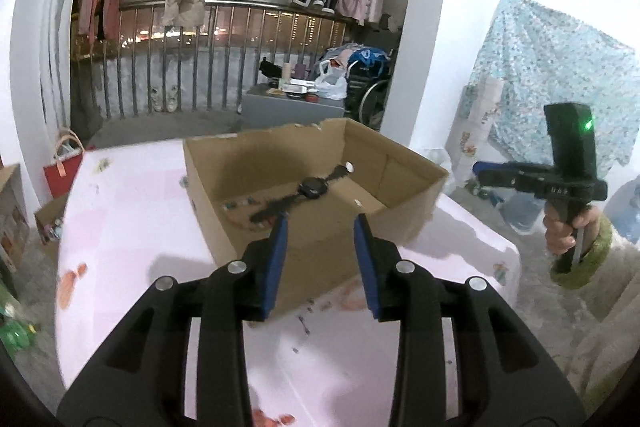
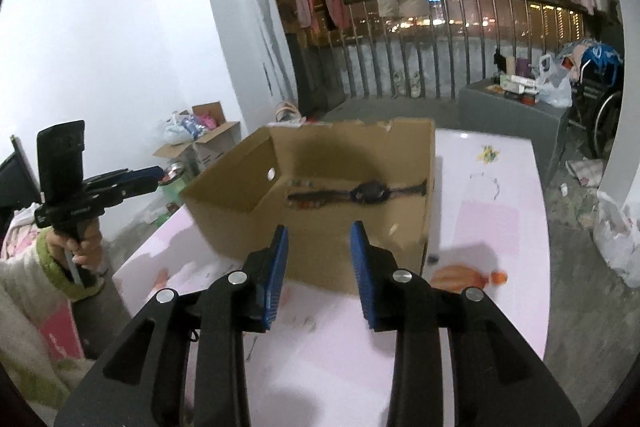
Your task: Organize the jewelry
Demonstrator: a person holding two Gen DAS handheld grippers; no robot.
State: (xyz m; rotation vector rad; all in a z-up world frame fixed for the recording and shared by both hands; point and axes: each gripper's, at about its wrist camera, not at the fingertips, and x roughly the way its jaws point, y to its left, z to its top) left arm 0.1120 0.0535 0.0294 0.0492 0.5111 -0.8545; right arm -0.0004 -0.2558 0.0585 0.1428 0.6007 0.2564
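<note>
Cardboard box [image 1: 316, 195] sits open-topped on pink table [image 1: 132, 227], far rim ragged. Black watch [image 1: 308, 189] lies flat on box floor, small beaded piece [image 2: 306, 205] beside its strap. My left gripper [image 1: 320, 223] hangs at box near rim, jaws apart, nothing between. My right gripper [image 2: 318, 231] likewise parted, empty, before near wall. Bare tabletop left and right of box.
</note>
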